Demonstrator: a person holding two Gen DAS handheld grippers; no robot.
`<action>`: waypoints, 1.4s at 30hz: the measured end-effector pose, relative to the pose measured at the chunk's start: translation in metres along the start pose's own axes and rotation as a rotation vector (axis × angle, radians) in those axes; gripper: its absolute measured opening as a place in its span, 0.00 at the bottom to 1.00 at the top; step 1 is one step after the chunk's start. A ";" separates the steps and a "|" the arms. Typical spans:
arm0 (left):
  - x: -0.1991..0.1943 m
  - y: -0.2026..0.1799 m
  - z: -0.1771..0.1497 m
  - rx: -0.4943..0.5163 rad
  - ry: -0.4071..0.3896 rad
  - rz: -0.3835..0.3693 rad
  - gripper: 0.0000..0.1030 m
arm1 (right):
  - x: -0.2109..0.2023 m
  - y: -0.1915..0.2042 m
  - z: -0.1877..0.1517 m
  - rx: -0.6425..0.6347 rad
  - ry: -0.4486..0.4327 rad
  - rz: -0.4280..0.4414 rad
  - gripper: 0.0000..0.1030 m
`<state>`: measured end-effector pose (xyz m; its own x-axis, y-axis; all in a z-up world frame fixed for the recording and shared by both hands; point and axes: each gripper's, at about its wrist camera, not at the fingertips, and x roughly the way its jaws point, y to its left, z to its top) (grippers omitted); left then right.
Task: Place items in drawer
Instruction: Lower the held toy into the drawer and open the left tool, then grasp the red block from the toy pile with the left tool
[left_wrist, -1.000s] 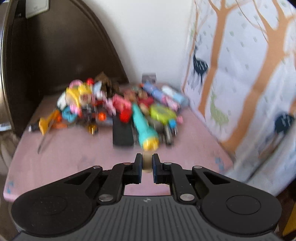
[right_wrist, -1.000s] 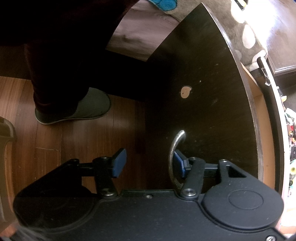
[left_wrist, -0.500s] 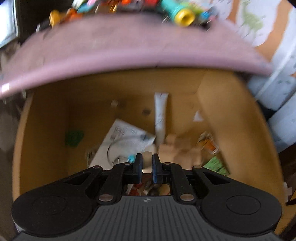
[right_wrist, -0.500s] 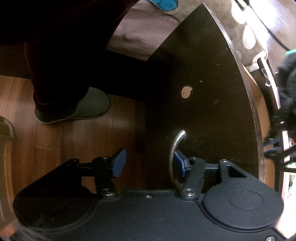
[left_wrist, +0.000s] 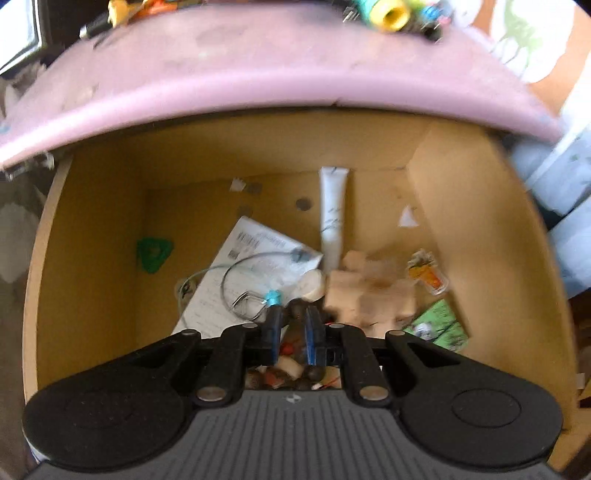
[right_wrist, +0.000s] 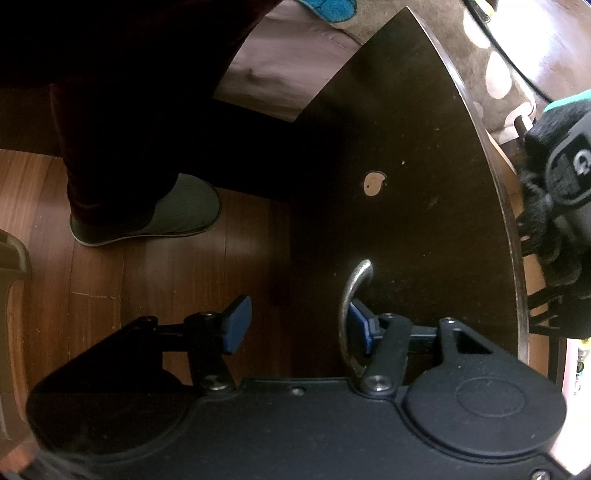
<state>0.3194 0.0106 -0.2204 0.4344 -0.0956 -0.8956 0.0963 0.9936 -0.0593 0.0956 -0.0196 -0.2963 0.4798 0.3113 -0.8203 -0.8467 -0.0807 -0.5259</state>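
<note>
The open wooden drawer (left_wrist: 92, 258) lies under my left gripper (left_wrist: 293, 314), which points down into it. Its jaws stand almost together with nothing between the pads; only dark beads on the drawer floor show through the slit. A small cream round piece (left_wrist: 312, 289) lies just beyond the right fingertip, free of it. My right gripper (right_wrist: 295, 325) is open at the dark drawer front (right_wrist: 406, 184). Its right finger (right_wrist: 360, 325) is hooked behind the metal handle (right_wrist: 352, 291); the left finger hangs over the floor. The left gripper (right_wrist: 569, 177) shows at that view's right edge.
In the drawer lie a white tube (left_wrist: 332, 221), a printed sheet (left_wrist: 255, 258), a green triangle (left_wrist: 153, 254), wooden blocks (left_wrist: 369, 299), a green packet (left_wrist: 439, 325) and a wire loop (left_wrist: 240, 273). The pink tabletop (left_wrist: 258, 74) with its toy pile overhangs it. A person's slipper (right_wrist: 155, 218) rests on the wood floor.
My left gripper dropped from the toy pile on the tabletop down over the drawer, and the cream piece it held is now out of its jaws. The right gripper kept still.
</note>
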 end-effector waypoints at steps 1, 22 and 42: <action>-0.006 -0.002 0.002 0.005 -0.016 -0.007 0.12 | 0.000 0.000 0.000 0.001 0.000 0.000 0.55; -0.072 -0.029 0.126 0.068 -0.416 0.040 0.50 | -0.002 0.001 -0.001 0.003 -0.003 -0.004 0.57; -0.015 -0.041 0.195 0.248 -0.436 0.145 0.32 | 0.000 0.003 -0.001 -0.004 -0.009 -0.004 0.61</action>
<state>0.4833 -0.0401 -0.1186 0.7862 -0.0269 -0.6174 0.1937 0.9594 0.2049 0.0936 -0.0205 -0.2979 0.4816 0.3197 -0.8160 -0.8437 -0.0826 -0.5303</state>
